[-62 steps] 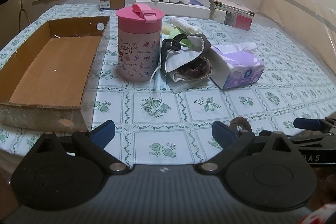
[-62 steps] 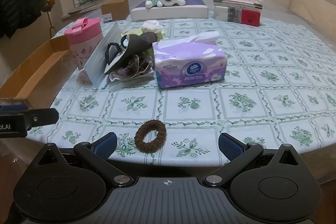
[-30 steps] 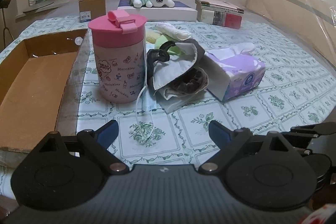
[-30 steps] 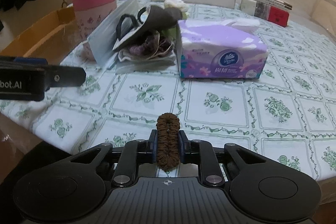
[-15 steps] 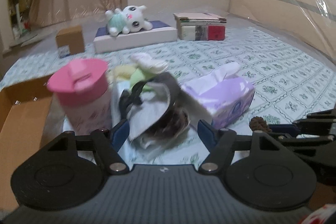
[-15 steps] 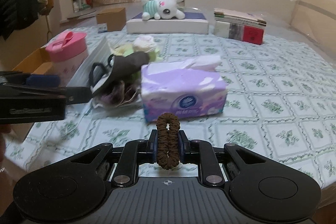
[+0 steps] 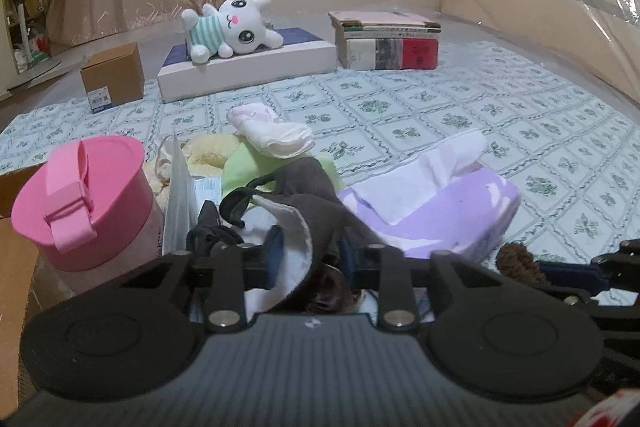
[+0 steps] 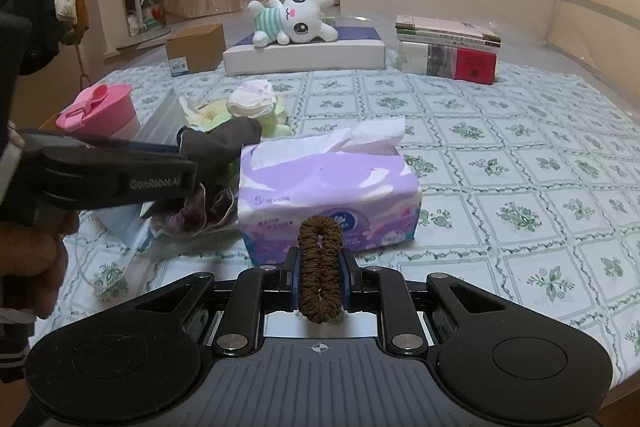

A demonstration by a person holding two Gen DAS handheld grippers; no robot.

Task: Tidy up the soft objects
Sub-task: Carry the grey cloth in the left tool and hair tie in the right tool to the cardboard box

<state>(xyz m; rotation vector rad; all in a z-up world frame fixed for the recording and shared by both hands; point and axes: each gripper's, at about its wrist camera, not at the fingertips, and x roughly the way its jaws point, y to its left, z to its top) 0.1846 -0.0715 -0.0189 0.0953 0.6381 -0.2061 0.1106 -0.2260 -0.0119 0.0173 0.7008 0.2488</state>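
My right gripper (image 8: pixel 320 273) is shut on a brown hair scrunchie (image 8: pixel 319 267), held upright above the table in front of a purple tissue pack (image 8: pixel 326 199); the scrunchie also shows in the left wrist view (image 7: pixel 516 261). My left gripper (image 7: pixel 310 255) is closed around a dark grey face mask (image 7: pixel 308 203) with a white lining, on top of a pile of masks and scrunchies (image 8: pixel 200 211). In the right wrist view the left gripper (image 8: pixel 176 155) reaches in from the left onto the mask (image 8: pixel 224 141). Yellow, green and white soft items (image 7: pixel 264 143) lie behind the pile.
A pink lidded cup (image 7: pixel 80 203) stands left of the pile, beside a cardboard tray (image 7: pixel 12 267). At the far side are a plush bunny (image 7: pixel 228 27) on a white box, a stack of books (image 7: pixel 386 41) and a small carton (image 7: pixel 112 77).
My left gripper moved forward onto the pile and closed on the dark grey mask. My right gripper still holds the scrunchie, having lifted it off the table earlier.
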